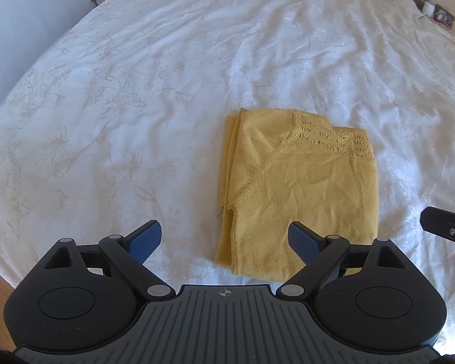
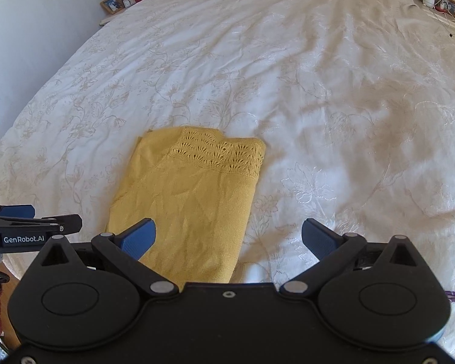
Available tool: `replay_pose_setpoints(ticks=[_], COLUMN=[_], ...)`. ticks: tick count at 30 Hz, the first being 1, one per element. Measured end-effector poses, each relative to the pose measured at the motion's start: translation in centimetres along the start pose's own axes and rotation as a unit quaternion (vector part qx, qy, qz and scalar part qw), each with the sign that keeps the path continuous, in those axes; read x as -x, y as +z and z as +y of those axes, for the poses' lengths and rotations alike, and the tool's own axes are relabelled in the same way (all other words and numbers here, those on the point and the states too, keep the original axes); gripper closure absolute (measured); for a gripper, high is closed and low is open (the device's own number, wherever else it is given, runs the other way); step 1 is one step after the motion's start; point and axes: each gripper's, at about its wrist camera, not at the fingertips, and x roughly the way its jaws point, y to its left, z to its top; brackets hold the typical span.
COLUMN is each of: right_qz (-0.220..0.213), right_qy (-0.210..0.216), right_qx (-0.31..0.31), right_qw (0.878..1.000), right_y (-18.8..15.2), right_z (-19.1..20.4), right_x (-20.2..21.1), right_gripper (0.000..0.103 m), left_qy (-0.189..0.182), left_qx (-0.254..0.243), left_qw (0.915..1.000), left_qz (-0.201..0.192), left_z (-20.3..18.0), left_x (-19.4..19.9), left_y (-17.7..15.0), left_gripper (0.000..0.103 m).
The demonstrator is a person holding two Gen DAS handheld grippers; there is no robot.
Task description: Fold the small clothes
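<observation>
Your yellow sweater (image 1: 300, 188) lies folded into a flat rectangle on the white bedspread (image 1: 136, 106), its lace-knit band at the far end; it sits at about 1 o'clock from your left gripper (image 1: 225, 239) and 11 o'clock from your right gripper (image 2: 228, 238). Both grippers have their blue fingers spread wide and hold nothing, each hovering at the sweater's near edge. A framed photo (image 2: 111, 4) stands on the nightstand at 10 o'clock.
</observation>
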Motion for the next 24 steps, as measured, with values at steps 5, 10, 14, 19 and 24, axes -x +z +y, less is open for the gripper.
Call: replay_pose_setpoints(ticks=[5, 10, 14, 19, 24], right_qz=[-0.002, 0.004, 0.004, -0.002, -0.008], right_qy=[-0.011, -0.016, -0.023, -0.030, -0.037], right_qx=[0.003, -0.015, -0.028, -0.033, -0.040], right_qw=[1.000, 1.000, 0.999, 0.999, 0.998], right_y=[-0.5, -1.6, -2.3, -3.0, -3.5], right_z=[0.7, 1.5, 2.3, 2.9, 3.3], right_x=[0.6, 0.9, 1.4, 2.0, 2.5], right_gripper=[0.001, 0.001, 0.001, 0.001, 0.001], left_qy=[-0.011, -0.017, -0.016, -0.026, -0.037], left_qx=[0.004, -0.005, 0.002, -0.003, -0.013], left_qw=[0.9998, 0.9997, 0.9998, 0.9996, 0.9991], left_qz=[0.013, 0.017, 0.015, 0.014, 0.012], left_z=[0.7, 1.5, 2.4, 3.0, 2.9], left_x=[-0.3, 0.1, 0.7, 1.1, 1.4], left_y=[-0.5, -1.3, -1.7, -2.3, -2.8], left_gripper=[0.012, 0.012, 0.012, 0.012, 0.012])
